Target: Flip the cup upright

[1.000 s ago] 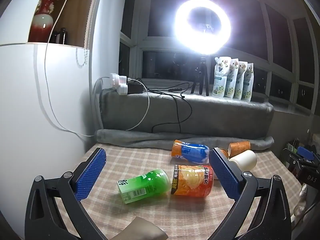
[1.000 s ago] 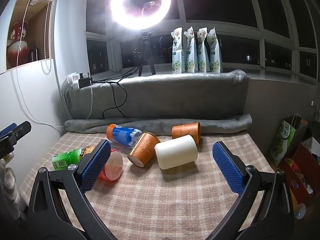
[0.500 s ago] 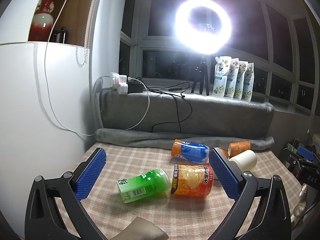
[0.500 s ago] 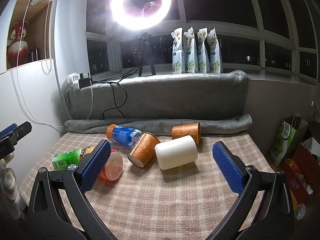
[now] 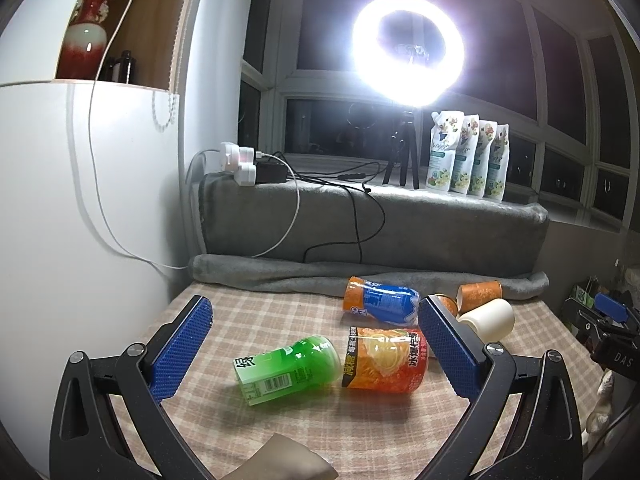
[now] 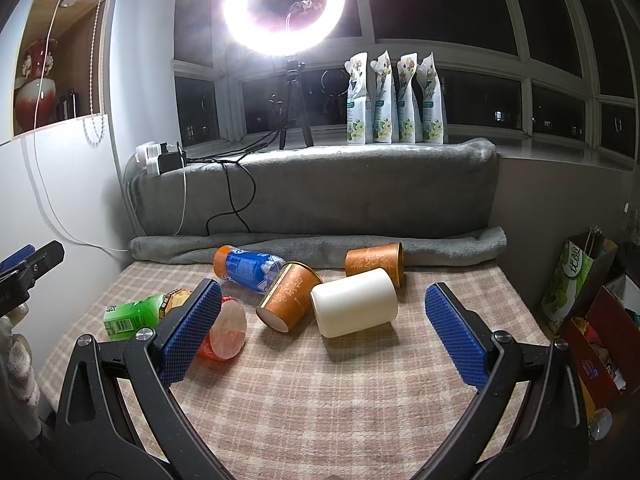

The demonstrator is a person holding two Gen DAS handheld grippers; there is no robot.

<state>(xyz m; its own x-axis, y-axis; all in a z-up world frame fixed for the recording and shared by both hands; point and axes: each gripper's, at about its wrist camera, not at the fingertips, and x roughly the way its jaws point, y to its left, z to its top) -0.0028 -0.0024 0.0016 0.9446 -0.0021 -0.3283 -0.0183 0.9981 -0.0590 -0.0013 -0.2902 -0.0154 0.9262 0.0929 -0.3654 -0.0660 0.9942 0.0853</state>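
**Six cups lying tipped on the checked bench, both grippers hovering wide**

A green cup (image 5: 289, 369) and an orange-print cup (image 5: 385, 360) are lying end to end near the left gripper (image 5: 316, 346), whose fingers (image 5: 182, 350) are standing wide apart and holding nothing. A blue-labelled cup (image 6: 249, 269) is lying farther back, close to a rolled grey blanket (image 6: 448, 245).

The right gripper (image 6: 323, 330) is hanging with its fingers (image 6: 454, 334) spread wide and empty too. The white cup (image 6: 354, 302) is lying on its side on the bench (image 6: 320, 392) just beyond and between those fingers, its long axis running left to right and its near end facing left-forward. A patterned brown cup (image 6: 290, 296) is leaning against its left, mouth pointing back, and a second brown cup (image 6: 374, 262) is lying just behind it. A ring light (image 6: 285, 6) is glaring from the windowsill.
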